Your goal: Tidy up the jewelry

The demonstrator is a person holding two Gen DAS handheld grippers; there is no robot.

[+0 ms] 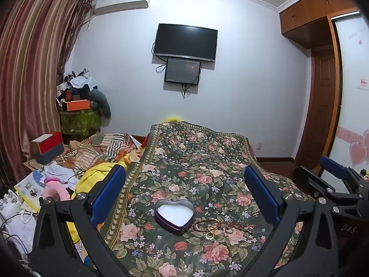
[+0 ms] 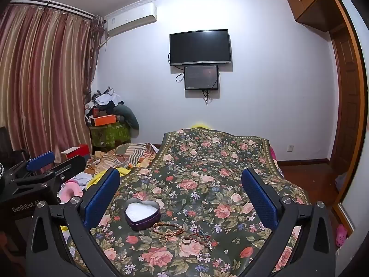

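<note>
Both grippers were held high above the floral cloth, jaws spread wide and nothing gripped: left gripper, right gripper. This was judged a start pose, no piece yet touched.

One heart-shaped tin was set open on the cloth, its white lining exposed, apparently left ready to receive the pieces.

The jewelry was laid loose just beside the tin, on its right:
- one cord bracelet
- one gold ring, a second ring
- one thin tangled strand, type not told

Four pieces were counted at least; overlaps made an exact count uncertain.

Nothing was seen inside the tin.
</note>
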